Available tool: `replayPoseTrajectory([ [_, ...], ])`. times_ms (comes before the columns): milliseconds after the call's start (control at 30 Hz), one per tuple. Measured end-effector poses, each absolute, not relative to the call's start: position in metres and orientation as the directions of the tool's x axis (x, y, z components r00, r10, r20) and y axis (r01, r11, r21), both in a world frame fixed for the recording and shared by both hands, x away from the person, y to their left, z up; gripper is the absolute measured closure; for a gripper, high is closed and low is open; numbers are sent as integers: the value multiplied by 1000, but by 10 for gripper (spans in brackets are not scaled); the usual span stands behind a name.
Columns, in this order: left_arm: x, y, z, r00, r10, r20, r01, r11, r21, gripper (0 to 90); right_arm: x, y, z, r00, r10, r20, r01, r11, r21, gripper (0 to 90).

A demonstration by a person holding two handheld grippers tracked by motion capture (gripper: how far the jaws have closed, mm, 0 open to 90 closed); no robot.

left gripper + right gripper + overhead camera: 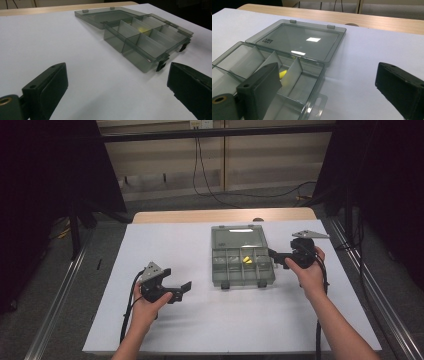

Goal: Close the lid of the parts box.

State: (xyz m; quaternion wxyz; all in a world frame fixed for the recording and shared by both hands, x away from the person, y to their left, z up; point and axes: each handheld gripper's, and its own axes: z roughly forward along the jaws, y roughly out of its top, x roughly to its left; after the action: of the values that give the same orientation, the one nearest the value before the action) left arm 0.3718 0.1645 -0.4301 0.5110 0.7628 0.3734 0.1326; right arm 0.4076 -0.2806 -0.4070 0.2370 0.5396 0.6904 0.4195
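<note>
One smoky-grey transparent plastic compartment box [243, 266] is lying on the white-covered bench [165, 245], right of the middle. Its flat lid [237, 238] is being kept fully open and is resting on the bench behind the tray, toward the far edge. The long axis of the tray is running from left to right in the high view, while tray and lid together are stretching away from the person. Two black latches [243, 284] are pointing toward the person at the front wall. Two rows of compartments are seen; the exact number cannot be told. One small yellow piece [246, 260] is lying in a compartment of the back row, right of the centre.

Two tongs are being held, one in each hand. The left tongs [181, 290] are being held wide open and empty over the bench, well apart from the box and aimed toward it. The right tongs [276, 254] are being held wide open at the right wall of the box, nothing being gripped; one jaw is standing over the tray.
</note>
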Motion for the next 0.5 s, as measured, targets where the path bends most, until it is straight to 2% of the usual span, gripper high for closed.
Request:
replayPoseTrajectory([
  [500, 400, 138, -425, 681, 705, -199, 457, -198, 867, 34, 418, -289, -410, -282, 954, 105, 538, 67, 840, 56],
])
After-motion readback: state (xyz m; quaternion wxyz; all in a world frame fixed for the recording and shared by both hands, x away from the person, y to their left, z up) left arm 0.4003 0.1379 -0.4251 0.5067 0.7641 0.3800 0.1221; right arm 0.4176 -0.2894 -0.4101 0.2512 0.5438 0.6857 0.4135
